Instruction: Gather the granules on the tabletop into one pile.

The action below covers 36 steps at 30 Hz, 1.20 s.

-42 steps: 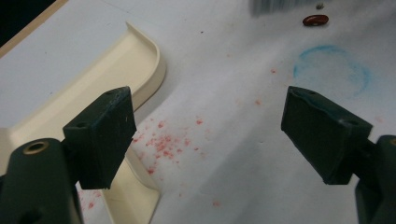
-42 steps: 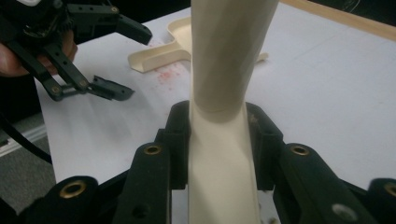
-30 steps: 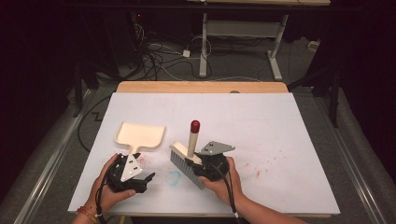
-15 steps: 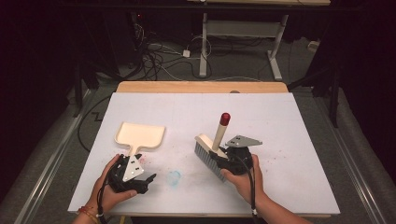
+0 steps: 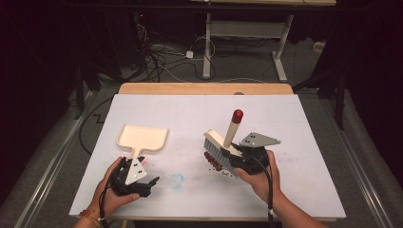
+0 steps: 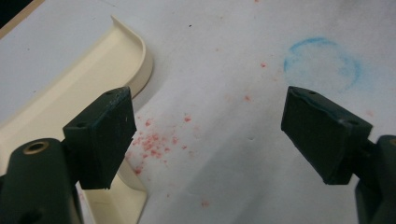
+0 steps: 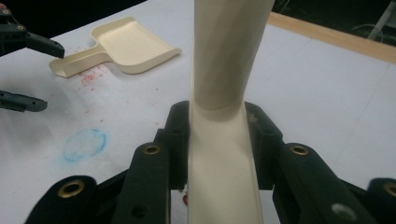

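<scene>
Now farther right: right gripper (image 5: 236,153) clamped on the brush (image 5: 223,143); left gripper (image 5: 142,178) wide apart, unmoved.

The high view looks forward and down from above the person's side of the white table (image 5: 285,123), taking in the whole top and the floor beyond it. The left gripper view sits low and close over the tabletop, facing along its own jaws past the cream dustpan (image 6: 70,88) and a blue ring mark (image 6: 322,63). The right gripper view looks level across the table, along the brush handle (image 7: 224,60), and shares that dustpan (image 7: 126,44) and ring mark (image 7: 84,144).
</scene>
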### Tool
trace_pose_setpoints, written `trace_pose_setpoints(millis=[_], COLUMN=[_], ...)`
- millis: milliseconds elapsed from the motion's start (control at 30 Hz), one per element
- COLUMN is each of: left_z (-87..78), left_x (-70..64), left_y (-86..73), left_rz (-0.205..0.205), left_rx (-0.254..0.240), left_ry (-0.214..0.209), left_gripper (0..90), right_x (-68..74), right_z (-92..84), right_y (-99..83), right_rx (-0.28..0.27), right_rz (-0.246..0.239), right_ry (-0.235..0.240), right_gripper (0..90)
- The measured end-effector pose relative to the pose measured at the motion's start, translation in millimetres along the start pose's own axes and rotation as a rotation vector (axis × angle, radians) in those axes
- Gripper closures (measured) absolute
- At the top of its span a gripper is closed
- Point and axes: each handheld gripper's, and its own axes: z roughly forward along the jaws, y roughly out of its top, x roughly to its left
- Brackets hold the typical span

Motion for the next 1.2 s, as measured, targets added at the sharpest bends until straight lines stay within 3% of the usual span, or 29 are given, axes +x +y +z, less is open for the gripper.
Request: trace_pose_setpoints(millis=[167, 267, 400, 533, 633, 800, 867, 900, 933, 967, 1033, 1200], left_z=[-0.9, -0.9, -0.6, 0.1, 0.8, 4.1, 4.6, 4.8, 5.0, 5.2, 5.8, 4.5], left_x=[-0.3, -0.2, -0.8, -1.5, -1.7, -2.4, -2.9, -3.3, -3.1, -2.9, -2.4, -3.8], left_y=[0.0, -0.1, 0.6, 1.7, 2.2, 3.2, 3.6, 3.5, 3.4, 3.1, 2.7, 1.8], left_rz=[0.007, 0.006, 0.014, 0.016, 0.018, 0.025, 0.029, 0.027, 0.029, 0.027, 0.027, 0.031], left_rx=[-0.001, 0.001, 0.006, 0.005, 0.006, 0.015, 0.018, 0.02, 0.022, 0.022, 0.027, 0.03], left_ry=[0.004, 0.006, 0.005, 0.006, 0.004, -0.005, -0.008, -0.009, -0.009, -0.01, -0.011, -0.012], left_gripper=[17.0, 17.0, 17.0, 17.0, 17.0, 17.0, 17.0, 17.0, 17.0, 17.0, 17.0, 17.1], right_x=[-15.8, -26.1, -36.9, -41.0, -40.7, -41.5, -41.0, -41.1, -40.1, -40.1, -37.7, -25.4], right_z=[-10.0, -18.2, -28.0, -25.3, -16.5, 6.3, 19.7, 25.4, 34.4, 34.4, 40.5, 40.9], right_y=[-2.6, -6.2, -14.1, -23.5, -27.7, -26.2, -23.5, -22.8, -21.1, -21.1, -18.4, -19.2], right_rx=[0.011, 0.015, 0.007, 0.026, 0.038, 0.014, -0.009, -0.016, -0.009, -0.009, -0.005, 0.041], right_rz=[-0.021, -0.045, -0.066, -0.053, -0.055, -0.157, -0.242, -0.28, -0.304, -0.304, -0.321, -0.458], right_ry=[-0.042, -0.042, -0.103, -0.175, -0.191, -0.138, -0.106, -0.085, -0.027, -0.027, 0.027, 0.094], right_gripper=[67.5, 67.5, 67.5, 67.5, 67.5, 67.5, 67.5, 67.5, 67.5, 67.5, 67.5, 67.2])
